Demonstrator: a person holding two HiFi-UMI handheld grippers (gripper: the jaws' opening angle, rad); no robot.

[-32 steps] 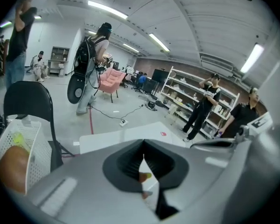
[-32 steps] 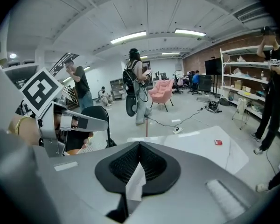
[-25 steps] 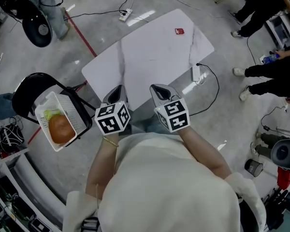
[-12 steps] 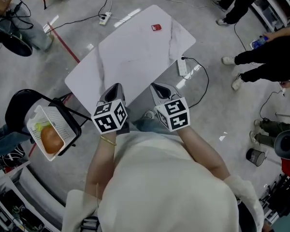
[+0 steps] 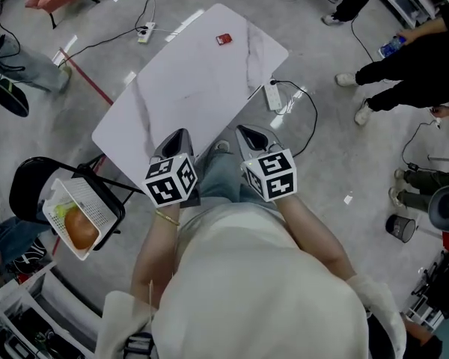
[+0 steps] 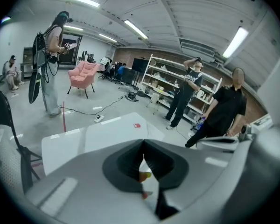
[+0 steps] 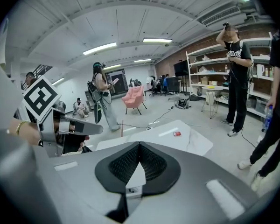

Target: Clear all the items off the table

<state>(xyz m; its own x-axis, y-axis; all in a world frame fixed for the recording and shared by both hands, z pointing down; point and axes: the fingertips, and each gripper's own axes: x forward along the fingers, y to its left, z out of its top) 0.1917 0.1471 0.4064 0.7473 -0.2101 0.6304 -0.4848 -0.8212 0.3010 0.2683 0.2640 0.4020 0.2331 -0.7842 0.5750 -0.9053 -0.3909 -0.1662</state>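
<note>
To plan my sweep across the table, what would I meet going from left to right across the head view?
From the left: white basket → left gripper → small red item on the table → right gripper → dark container on the floor.

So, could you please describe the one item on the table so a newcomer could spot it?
Find the white marble-look rectangular tabletop in the middle of the grey floor. Near its far corner lies a small flat red item. It is the only thing on that tabletop.
</note>
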